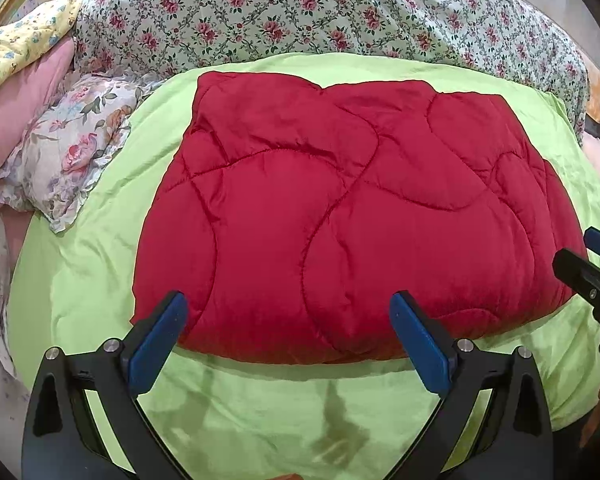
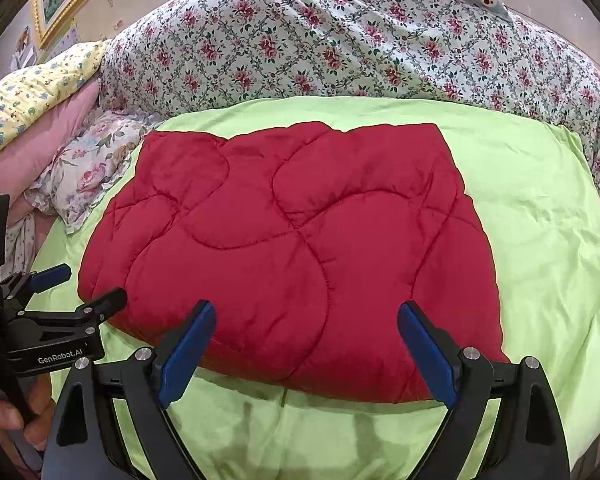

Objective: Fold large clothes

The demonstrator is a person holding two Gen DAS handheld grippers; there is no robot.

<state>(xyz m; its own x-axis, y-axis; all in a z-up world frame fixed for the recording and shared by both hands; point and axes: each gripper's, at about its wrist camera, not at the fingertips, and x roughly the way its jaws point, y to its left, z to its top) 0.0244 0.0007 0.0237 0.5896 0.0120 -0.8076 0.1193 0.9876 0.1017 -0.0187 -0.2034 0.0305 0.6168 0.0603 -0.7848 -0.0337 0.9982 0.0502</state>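
A bed fills both views, spread with a lime-green sheet [image 1: 79,288], with a rose-print quilt [image 1: 300,12] heaped across the top of the frame and a floral pillow [image 1: 71,152] at the left. In the middle of the sheet lies the red quilted garment [image 1: 340,208], already a compact, puffy rectangle with its near edge at the lower centre of each view.

The left gripper [image 1: 287,332] hangs over that near edge toward the lower left, its blue fingers [image 1: 159,344] spread wide and holding nothing. The right gripper [image 2: 306,344] sits likewise toward the lower right, fingers [image 2: 430,354] apart and empty.

The step in hand looks like either a last fold away from the camera or simply letting go of a finished bundle. If another fold is meant, each gripper should bite the near edge close to its own corner, taking every layer of the padding, since slippery quilted fabric tends to slide apart. Lift both sides evenly, carry them to the far edge at the upper middle, then press the fold flat.
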